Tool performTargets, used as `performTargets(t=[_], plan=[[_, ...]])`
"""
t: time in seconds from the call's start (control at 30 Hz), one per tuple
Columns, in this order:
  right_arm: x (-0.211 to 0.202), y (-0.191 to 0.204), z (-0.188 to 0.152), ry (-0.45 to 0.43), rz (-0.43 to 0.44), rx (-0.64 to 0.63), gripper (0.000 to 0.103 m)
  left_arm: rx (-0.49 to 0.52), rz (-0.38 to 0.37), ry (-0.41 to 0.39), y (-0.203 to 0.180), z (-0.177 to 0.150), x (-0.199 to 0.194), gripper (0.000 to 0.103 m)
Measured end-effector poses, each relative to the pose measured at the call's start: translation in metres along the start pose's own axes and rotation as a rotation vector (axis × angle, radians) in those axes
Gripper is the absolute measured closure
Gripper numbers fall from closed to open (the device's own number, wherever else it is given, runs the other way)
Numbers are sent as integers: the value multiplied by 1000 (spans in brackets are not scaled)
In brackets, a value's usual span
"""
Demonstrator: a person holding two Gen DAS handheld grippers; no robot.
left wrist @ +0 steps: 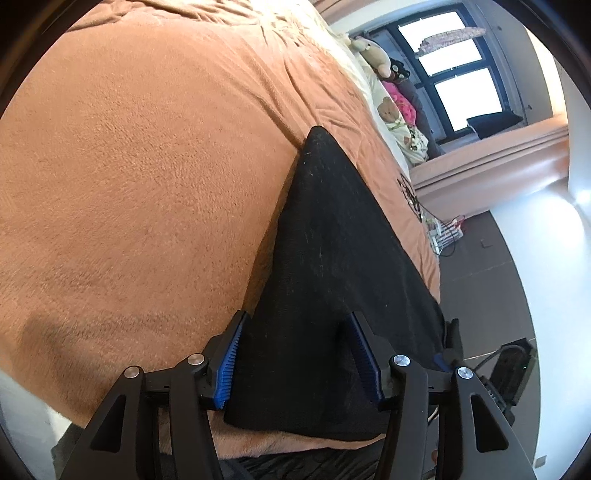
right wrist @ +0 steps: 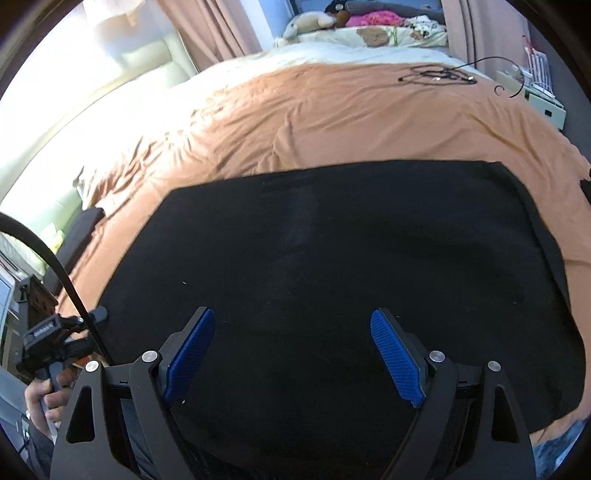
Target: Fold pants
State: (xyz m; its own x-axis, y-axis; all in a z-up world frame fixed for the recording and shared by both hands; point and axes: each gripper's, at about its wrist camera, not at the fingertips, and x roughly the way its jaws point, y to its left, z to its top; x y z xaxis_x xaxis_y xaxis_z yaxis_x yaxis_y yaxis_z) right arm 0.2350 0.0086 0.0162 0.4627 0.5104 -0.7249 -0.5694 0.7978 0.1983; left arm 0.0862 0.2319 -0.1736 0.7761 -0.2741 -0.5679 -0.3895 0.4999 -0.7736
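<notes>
Your black pants (right wrist: 332,258) lie flat on orange blanket (right wrist: 332,118), near bed's front edge, folded into broad slab. Your left gripper (left wrist: 299,354) straddles pants' edge, jaws wide, nothing pinched. Your right gripper (right wrist: 293,354) hovers above pants, jaws wide, empty. Stuffed toys (right wrist: 314,20) at far edge of bed; cable (right wrist: 439,75) on blanket near far right corner.

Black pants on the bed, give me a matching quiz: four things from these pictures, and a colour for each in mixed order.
Things:
1. pants
2. blanket
3. pads of the right hand-held gripper
4. pillow at the head of the bed

Colours:
A. blue
B. cream with teddy bear print
C. black
D. orange-brown

Pairs: 1-C, 2-D, 3-A, 4-B
</notes>
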Motion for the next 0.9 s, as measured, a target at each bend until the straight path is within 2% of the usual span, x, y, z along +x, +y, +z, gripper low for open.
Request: performTargets(t=[0.07,0.1,0.13,0.27,0.37,0.4,0.47,0.53,0.8,0.9], plan=[[8,5,7,21,15,-6,23,-31,-15,-11,3,2,-1,47],[12,8,9,30,23,-10,31,-52,-22,-20,5,3,-2,47],[17,13,12,41,20,-16,33,-75,-28,-27,7,4,-2,50],[29,21,18,32,26,-19,34,-119,-32,-30,10,3,-5,59],[33,25,21,17,6,-25,34,-158,-68,-28,12,0,-8,72],[35,25,21,20,-5,-26,40,-169,-81,-26,13,-1,-9,78],[42,26,20,34,-12,-22,54,-173,-93,-30,12,-2,-12,83],[48,29,18,48,-5,-18,60,-161,-93,-36,9,-4,-16,84],[49,38,-7,120,-4,-66,71,-149,-95,-32,8,-3,-23,85],[46,47,-18,139,8,-102,82,-147,-89,-33,10,-3,-22,84]])
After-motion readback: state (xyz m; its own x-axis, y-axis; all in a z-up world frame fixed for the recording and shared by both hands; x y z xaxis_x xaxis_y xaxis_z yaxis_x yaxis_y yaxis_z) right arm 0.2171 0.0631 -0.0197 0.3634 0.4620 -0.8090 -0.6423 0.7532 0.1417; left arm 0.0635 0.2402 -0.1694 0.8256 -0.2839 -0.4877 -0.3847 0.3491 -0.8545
